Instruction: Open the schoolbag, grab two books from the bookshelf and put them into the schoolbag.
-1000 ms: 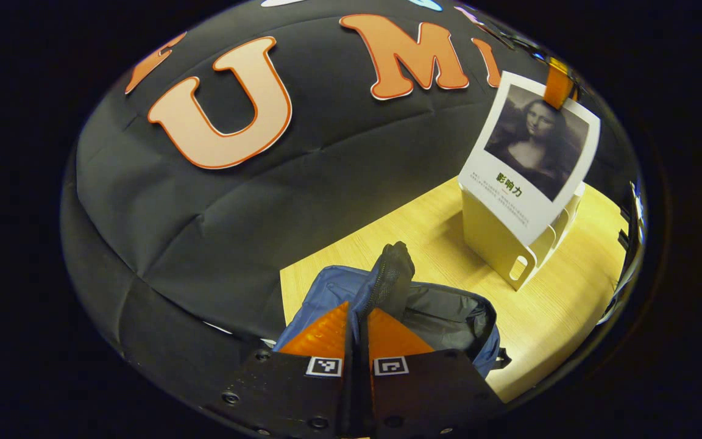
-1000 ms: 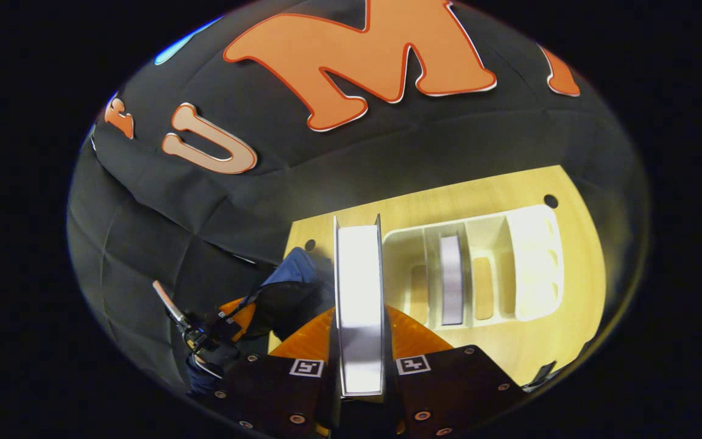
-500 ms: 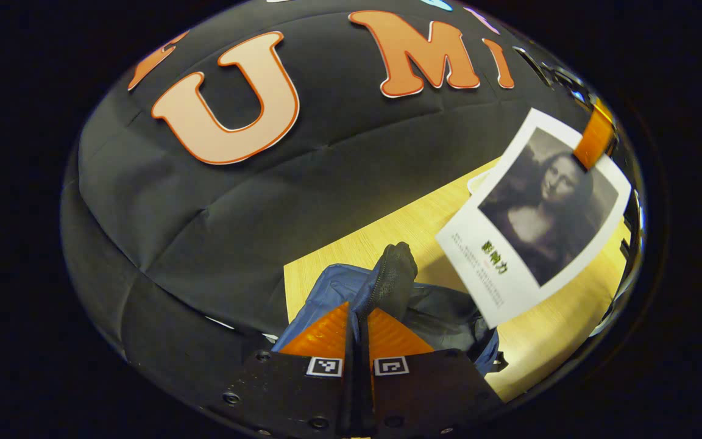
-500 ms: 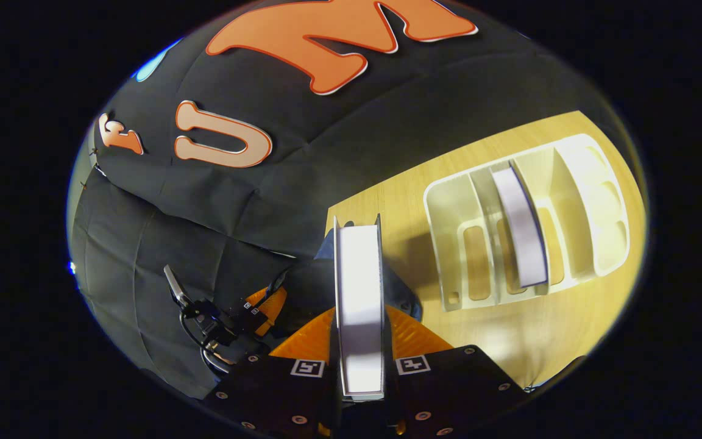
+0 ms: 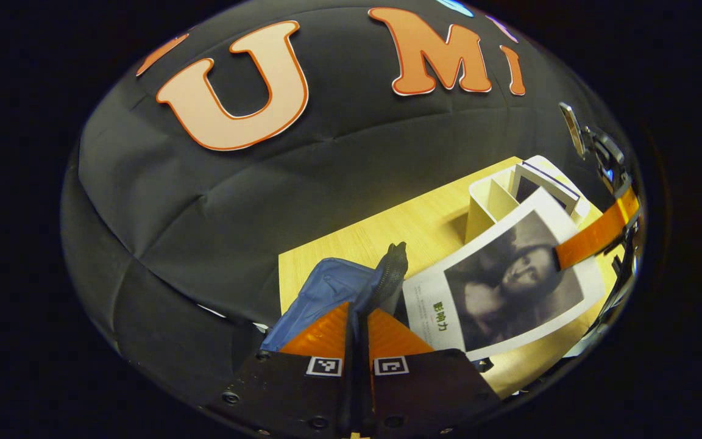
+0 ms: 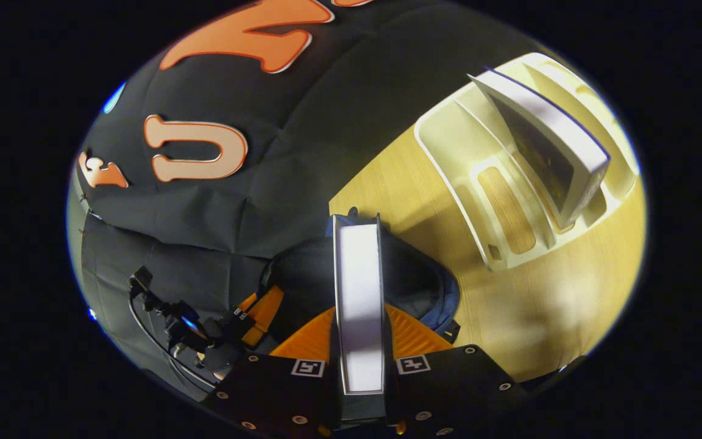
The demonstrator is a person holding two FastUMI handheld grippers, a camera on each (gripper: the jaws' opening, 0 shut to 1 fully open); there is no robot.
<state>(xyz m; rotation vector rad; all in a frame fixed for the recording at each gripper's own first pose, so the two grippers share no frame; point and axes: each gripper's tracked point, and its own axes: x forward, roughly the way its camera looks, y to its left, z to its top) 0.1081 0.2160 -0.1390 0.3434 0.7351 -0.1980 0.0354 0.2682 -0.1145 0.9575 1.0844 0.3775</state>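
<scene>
The blue schoolbag (image 5: 326,292) stands on the wooden table, and my left gripper (image 5: 357,320) is shut on its black zipper rim (image 5: 390,274), holding the mouth up. My right gripper (image 6: 358,326) is shut on a white book (image 6: 358,274) seen edge-on, held over the bag's dark opening (image 6: 299,274). In the left gripper view that book (image 5: 497,292) shows a portrait cover and lies tilted low over the bag, with a finger of the right gripper (image 5: 595,235) on it. A second book (image 6: 546,140) stands in the cream bookshelf (image 6: 509,213).
The bookshelf (image 5: 491,201) stands on the table (image 6: 540,305) to the right of the bag, with several slots. The black cloth wall runs close behind the bag. The left gripper (image 6: 253,311) shows at the bag's left side in the right gripper view.
My right gripper has carried the white book from above the bookshelf down and left over the bag's opening, tilting it. My left gripper has kept its hold on the rim.
</scene>
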